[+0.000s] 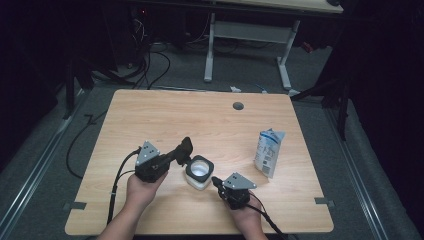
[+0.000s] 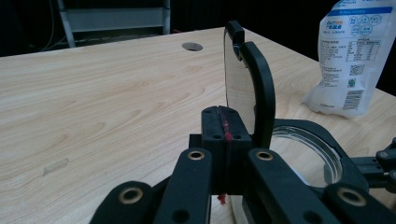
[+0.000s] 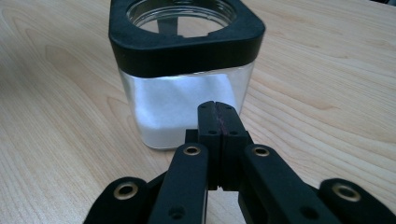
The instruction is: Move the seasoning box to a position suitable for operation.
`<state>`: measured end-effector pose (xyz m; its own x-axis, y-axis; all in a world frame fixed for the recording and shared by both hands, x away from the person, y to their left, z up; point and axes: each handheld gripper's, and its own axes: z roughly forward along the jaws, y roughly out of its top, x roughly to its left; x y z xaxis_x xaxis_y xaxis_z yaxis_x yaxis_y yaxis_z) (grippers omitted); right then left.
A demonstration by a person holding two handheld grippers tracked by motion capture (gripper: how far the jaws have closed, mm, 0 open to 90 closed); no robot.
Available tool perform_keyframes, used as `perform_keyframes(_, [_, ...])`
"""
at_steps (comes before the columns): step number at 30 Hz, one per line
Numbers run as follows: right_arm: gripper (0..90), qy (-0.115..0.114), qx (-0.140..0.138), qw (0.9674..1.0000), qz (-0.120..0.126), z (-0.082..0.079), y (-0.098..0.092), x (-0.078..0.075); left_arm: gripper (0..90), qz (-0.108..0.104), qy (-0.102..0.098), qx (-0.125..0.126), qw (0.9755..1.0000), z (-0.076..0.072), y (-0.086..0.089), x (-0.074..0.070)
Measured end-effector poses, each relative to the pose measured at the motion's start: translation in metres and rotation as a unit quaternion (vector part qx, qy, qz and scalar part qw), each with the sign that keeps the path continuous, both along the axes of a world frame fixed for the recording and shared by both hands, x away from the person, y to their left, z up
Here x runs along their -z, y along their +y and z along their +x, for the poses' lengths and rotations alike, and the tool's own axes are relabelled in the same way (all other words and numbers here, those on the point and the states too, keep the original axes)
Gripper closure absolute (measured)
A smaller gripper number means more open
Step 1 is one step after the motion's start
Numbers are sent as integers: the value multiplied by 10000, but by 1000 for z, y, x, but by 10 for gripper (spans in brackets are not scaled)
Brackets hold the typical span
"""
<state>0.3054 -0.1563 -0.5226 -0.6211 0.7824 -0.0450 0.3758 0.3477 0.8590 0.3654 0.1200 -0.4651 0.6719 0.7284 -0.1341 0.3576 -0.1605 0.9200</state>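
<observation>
A square clear glass jar (image 1: 200, 172) with rounded corners and a black plastic collar stands near the front middle of the pale wood-grain bench (image 1: 165, 120); fine white powder fills its lower part. Its hinged black lid (image 2: 250, 88) with a clear pane stands raised upright beside the left tongs (image 1: 186, 149). To the right, well apart, stands a white and blue soft pouch (image 1: 268, 151); its print is too small to read. The left tongs are clenched, jaws pressed together with nothing between them. The right tongs (image 1: 216, 181) are likewise clenched and empty, just beside the jar's glass wall.
</observation>
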Motion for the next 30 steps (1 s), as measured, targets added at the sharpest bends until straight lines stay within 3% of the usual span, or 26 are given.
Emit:
perform_keyframes(12, [898,-25,-30,10000,-37,0,3,0,900,0,-15,74,10000,-4,-5,2])
perform_keyframes(23, [896,-15,-28,10000,-35,0,3,0,895,145,-66,410,9990,-15,-23,7])
perform_keyframes(30, [893,-43,-27,10000,-61,-1,1,0,883,118,1,219,9997,-15,-11,14])
